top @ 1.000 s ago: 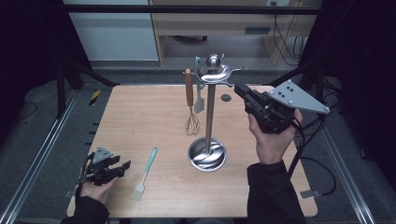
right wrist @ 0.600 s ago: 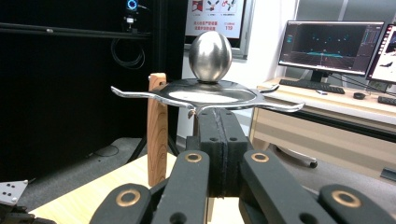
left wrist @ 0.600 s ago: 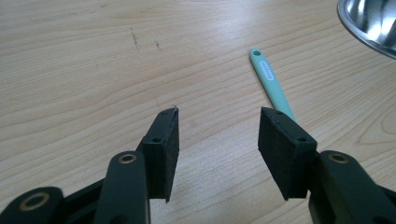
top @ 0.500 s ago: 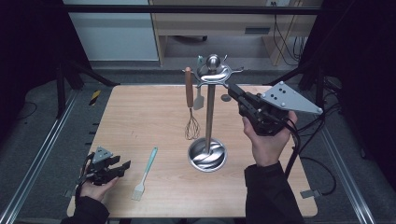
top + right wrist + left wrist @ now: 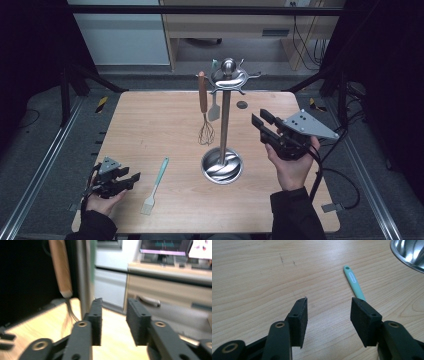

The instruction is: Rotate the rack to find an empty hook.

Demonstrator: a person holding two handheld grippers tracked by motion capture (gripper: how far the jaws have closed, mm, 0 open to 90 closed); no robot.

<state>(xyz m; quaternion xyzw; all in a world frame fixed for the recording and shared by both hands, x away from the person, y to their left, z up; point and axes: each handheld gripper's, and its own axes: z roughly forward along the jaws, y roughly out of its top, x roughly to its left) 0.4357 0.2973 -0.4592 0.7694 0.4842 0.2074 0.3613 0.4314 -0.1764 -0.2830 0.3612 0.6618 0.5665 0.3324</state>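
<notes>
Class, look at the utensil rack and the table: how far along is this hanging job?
Done: a whisk and a small spatula hang on the rack. In hand: nothing; the right gripper, beside the rack, has just been opening and is empty. The left gripper rests open near the teal brush. Left: the brush lies flat on the table, probably next to hang.

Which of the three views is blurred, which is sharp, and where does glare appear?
Right gripper view: motion blur smears the whisk and stand pole. Left gripper view: sharp on the teal brush handle. High view: dim surroundings, glare on the steel base.
</notes>
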